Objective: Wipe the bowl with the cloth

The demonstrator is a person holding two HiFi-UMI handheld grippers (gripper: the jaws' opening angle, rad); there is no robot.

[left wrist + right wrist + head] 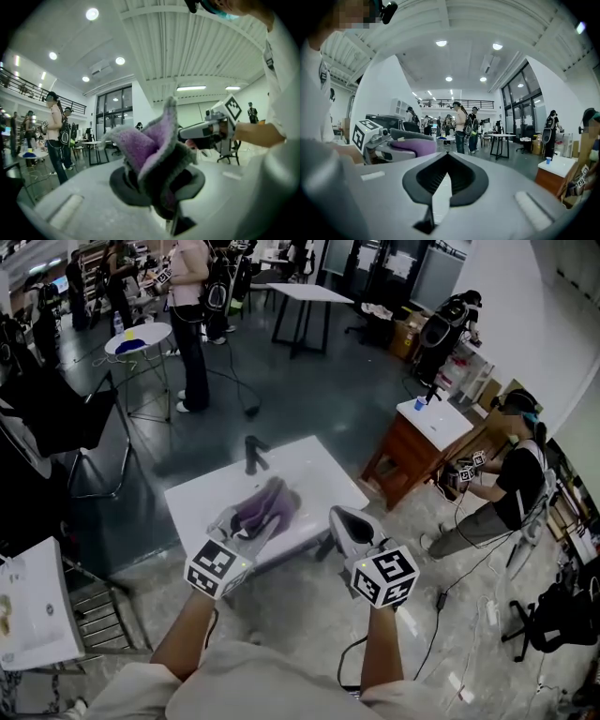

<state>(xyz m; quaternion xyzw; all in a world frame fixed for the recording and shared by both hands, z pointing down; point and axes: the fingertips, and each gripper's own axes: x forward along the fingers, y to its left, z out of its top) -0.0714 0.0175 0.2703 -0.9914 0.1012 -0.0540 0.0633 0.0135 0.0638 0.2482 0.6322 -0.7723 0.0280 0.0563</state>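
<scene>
The cloth (277, 497), purple on one face and grey on the other, is pinched in the left claw (262, 514). It is bunched into folds that stand up out of the jaws, and in the left gripper view it (150, 149) hides most of the dark pads. It is carried in the air and touches nothing but that claw. In the head view it is seen against the near part of the white worktop (314, 463).

The right claw (339, 517) is held just beside it, to the right and apart from the cloth. In the right gripper view its jaws are pressed together with nothing between them (445, 174).

Both claws are pointed forward and roughly level, side by side at about the same height. Each is carried at the end of a bare forearm stretched out from the bottom of the head view: the left forearm (183, 638) is angled slightly inward and the right forearm (382, 652) is nearly straight. A marker cube is seen on the back of each gripper, left (217, 568) and right (384, 576).

A black upright fitting (255, 454) stands at the far side of the worktop. A small wooden table (412, 454) with a blue cup (419, 404) on it is set well to the right, on the grey floor (309, 381).
</scene>
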